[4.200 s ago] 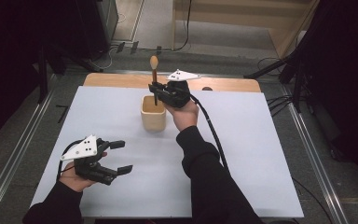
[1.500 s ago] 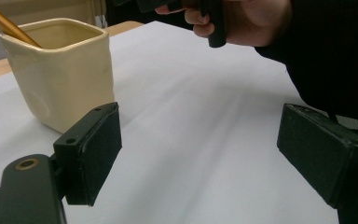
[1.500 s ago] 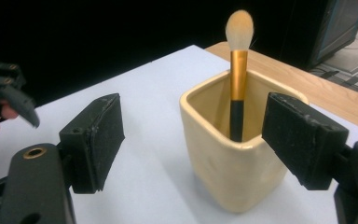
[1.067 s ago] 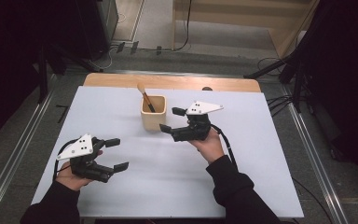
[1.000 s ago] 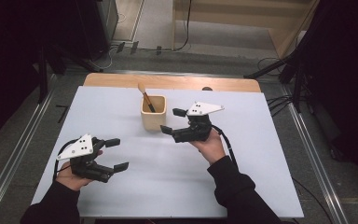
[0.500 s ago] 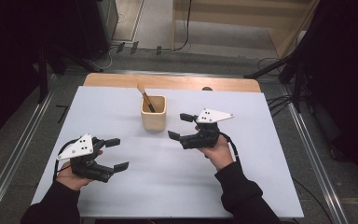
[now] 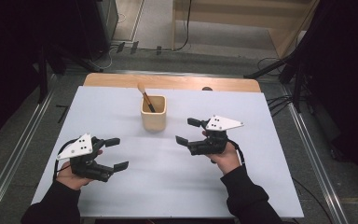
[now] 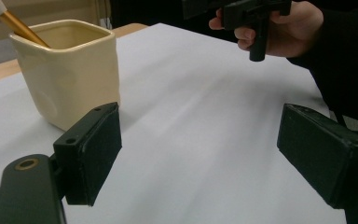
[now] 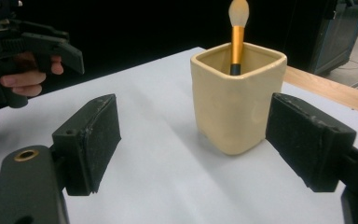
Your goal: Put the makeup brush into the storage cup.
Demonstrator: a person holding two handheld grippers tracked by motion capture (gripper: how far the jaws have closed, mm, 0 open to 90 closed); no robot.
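Nearest us, our left gripper (image 7: 111, 153) hangs low over the white table (image 7: 261, 186), jaws spread and empty, well short and left of the cream cup (image 7: 154, 113). Our right gripper (image 7: 187, 131) sits nearer the cup, on its right, jaws likewise spread, gripping nothing. Beyond both, the cup stands upright with the brush (image 7: 145, 97) leaning inside. We judge the job finished: pull away gently, without nudging the cup.

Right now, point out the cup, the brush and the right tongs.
cup (image 7: 153, 122), high view, front wall.
brush (image 9: 238, 14), right gripper view, pale bristle head.
right tongs (image 7: 188, 131), high view, midway between the open tips.
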